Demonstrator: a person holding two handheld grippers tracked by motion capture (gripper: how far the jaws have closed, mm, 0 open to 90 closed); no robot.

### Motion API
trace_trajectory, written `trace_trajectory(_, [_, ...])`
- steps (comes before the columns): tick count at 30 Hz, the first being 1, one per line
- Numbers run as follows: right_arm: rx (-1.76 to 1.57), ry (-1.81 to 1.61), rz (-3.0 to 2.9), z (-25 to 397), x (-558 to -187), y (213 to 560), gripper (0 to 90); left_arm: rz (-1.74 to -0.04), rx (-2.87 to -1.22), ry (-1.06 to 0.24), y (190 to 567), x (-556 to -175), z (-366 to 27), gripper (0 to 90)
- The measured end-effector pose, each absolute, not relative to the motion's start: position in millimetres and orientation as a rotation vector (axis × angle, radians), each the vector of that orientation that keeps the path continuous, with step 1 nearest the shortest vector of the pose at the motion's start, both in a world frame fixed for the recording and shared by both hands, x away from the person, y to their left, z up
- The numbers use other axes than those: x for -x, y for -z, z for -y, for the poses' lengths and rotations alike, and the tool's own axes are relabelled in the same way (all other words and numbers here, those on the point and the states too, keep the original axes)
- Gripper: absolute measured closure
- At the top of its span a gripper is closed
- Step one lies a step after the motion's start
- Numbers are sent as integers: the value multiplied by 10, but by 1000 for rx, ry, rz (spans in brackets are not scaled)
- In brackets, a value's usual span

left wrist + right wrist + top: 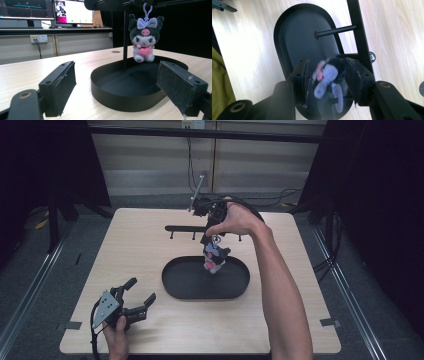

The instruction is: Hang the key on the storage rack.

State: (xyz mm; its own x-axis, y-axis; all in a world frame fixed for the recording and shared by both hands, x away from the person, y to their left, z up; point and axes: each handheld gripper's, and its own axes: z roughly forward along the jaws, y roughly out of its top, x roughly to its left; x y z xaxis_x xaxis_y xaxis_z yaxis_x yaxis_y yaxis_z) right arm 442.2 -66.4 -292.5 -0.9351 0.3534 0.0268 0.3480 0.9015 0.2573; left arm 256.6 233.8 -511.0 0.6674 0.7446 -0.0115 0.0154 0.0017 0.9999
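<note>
A black-and-white plush keychain (215, 258) with a lilac bow and pink heart hangs by its clip just under the black peg rack (180, 227), above the far rim of the black oval tray (172, 287). My right gripper (214, 237) points down at the rack from above. In the right gripper view its jaws (327, 61) stand partly apart on either side of the blurred plush (327, 75), so it is open. The plush (145, 40) hangs upright and undeformed. My left gripper (141, 290) rests open at the table's front left, empty, facing the tray (112, 100).
The rack's upright post (125, 37) stands behind the tray, and its bare pegs (337, 31) stick out over the tray (277, 32). Bare wooden tabletop (140, 250) surrounds the tray. Monitors (70, 11) stand on a bench beyond the table.
</note>
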Motion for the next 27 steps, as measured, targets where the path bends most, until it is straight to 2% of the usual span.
trace_trajectory(1, [-555,-412,-3043,673,-4410,2923,591,-666,-1477,-648,5109,-2567,-2340,153])
trace_trajectory(4, [-576,-475,-3042,704,-4342,2907,546,-667,-1478,-648,5108,-2566,-2340,153])
trace_trajectory(10, [-572,-556,-3023,746,-4173,2934,529,-669,-1476,-646,5109,-2565,-2338,152])
trace_trajectory(18, [-630,-697,-2940,845,-3962,2986,424,-665,-1478,-648,5110,-2566,-2341,152])
trace_trajectory(27, [-649,-841,-2889,1006,-3687,3167,407,-665,-1482,-647,5108,-2565,-2344,153])
